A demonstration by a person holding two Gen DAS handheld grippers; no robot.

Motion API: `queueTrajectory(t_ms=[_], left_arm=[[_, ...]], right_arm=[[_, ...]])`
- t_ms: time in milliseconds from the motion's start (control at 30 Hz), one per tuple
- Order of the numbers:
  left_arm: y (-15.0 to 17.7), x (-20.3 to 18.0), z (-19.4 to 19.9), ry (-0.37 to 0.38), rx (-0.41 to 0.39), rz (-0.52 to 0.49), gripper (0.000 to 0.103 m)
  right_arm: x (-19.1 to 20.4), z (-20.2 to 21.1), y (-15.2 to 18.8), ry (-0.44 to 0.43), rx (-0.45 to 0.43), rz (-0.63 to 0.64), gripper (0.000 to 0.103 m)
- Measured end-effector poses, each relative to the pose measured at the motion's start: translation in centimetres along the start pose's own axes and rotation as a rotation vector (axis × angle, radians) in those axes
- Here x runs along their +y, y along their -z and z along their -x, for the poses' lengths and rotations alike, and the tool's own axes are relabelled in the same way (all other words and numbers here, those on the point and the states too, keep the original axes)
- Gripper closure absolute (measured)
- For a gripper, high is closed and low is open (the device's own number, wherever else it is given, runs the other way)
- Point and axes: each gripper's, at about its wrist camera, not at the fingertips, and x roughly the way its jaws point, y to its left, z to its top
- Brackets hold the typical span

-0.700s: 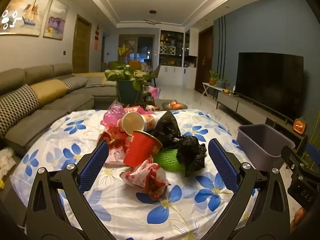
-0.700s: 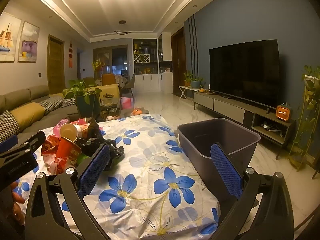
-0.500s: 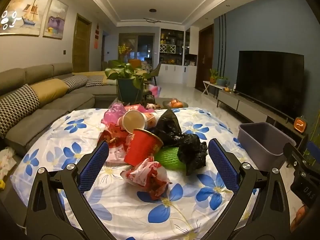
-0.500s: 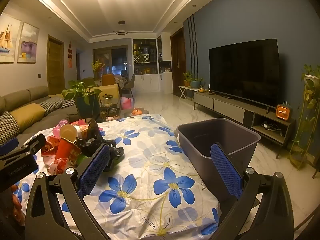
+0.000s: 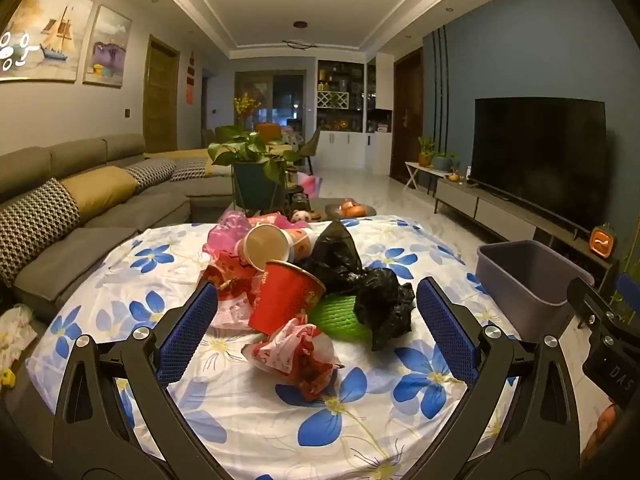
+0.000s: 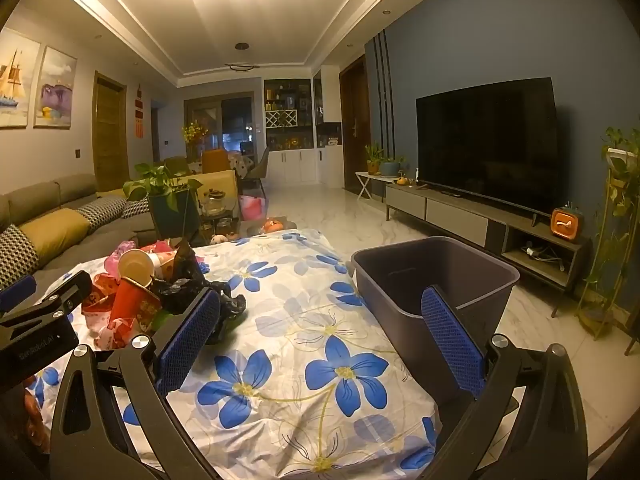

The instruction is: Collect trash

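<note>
Trash pile (image 5: 308, 292) ahead of left gripper (image 5: 316, 320): tipped red cup, crumpled wrappers, black bags; grey bin (image 6: 432, 276) ahead-right, upright

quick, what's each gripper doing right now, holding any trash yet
Left gripper: open, holding nothing, facing the trash pile.
Right gripper: open, holding nothing, beside the grey bin.

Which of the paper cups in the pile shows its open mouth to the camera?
The pale cup behind, lying on its side with its beige inside facing us. The red cup in front only tilts.
</note>
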Motion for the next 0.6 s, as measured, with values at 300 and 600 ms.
queueTrajectory(t_ms=[300, 600], left_arm=[[0.01, -0.04, 0.08, -0.002, -0.001, -0.005, 0.005], [-0.13, 0.32, 0.51, -0.004, -0.011, -0.005, 0.005]], right_arm=[[0.04, -0.03, -0.02, -0.001, 0.000, 0.000, 0.005], [0.07, 0.00, -0.17, -0.002, -0.004, -0.001, 0.005]])
